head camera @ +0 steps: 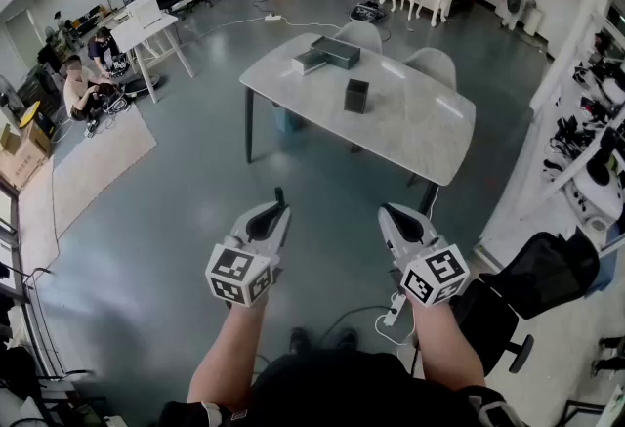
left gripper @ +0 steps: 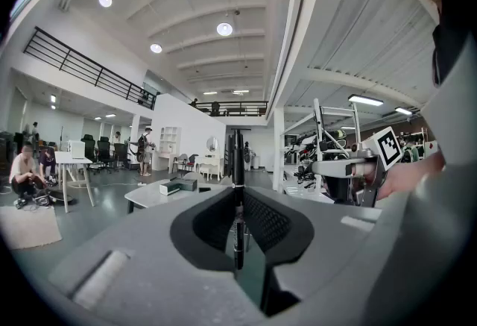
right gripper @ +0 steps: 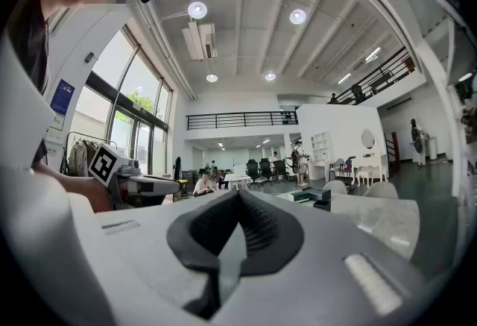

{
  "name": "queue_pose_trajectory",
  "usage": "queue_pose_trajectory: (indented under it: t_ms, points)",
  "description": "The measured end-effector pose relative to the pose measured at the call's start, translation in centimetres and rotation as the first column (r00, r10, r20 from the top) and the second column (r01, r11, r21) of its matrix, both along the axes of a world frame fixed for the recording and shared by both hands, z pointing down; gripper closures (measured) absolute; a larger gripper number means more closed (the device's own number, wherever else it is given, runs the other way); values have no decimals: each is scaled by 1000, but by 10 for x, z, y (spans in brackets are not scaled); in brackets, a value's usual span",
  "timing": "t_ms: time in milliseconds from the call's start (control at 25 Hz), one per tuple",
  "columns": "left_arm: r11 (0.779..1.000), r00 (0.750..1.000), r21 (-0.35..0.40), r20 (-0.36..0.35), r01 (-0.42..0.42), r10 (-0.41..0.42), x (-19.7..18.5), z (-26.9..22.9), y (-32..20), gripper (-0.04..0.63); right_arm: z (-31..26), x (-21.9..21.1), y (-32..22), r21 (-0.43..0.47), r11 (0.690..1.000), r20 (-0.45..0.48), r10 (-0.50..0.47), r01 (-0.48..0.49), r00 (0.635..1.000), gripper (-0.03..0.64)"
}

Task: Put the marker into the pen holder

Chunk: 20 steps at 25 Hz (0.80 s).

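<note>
A wide hall with a grey-green floor (head camera: pixel 176 220) fills the head view, with a pale bench (head camera: pixel 430 127) at its middle; the black pen holder (head camera: pixel 356 95) stands upright near the bench's centre, and a dark flat box (head camera: pixel 337 52) lies toward the far edge; both grippers are held over the floor, well short of the bench; the left gripper (head camera: pixel 277 212) carries the marker (head camera: pixel 279 193), whose dark tip sticks up past the jaws, while the right gripper (head camera: pixel 387 213) is level beside it; in the left gripper view the jaws are narrowed onto the black marker, which stands upright between the pads, well apart from the pen holder; in the right gripper view the jaws meet at their tips with nothing between them.
</note>
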<state>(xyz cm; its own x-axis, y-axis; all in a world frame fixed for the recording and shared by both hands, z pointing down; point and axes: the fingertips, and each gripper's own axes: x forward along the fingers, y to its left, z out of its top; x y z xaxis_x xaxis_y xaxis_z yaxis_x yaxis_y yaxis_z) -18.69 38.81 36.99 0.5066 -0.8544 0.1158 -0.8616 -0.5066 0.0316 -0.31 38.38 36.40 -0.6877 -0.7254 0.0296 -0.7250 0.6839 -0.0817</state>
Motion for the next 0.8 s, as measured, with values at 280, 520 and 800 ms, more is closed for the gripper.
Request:
queue_pose_trajectory:
  t_ms: [280, 520, 800]
  points:
    - [1000, 1000, -21, -3, 6, -6, 15, 12, -5, 552, 11, 15, -4, 8, 1000, -6, -2, 2, 1000, 615]
    - [999, 1000, -34, 18, 24, -23, 41, 17, -2, 552, 26, 48, 2, -4, 1000, 0, 15, -15, 1000, 614]
    - [998, 999, -54, 12, 40, -40, 72, 30, 8, 552, 40, 82, 17, -6, 1000, 16, -4, 4, 1000, 614]
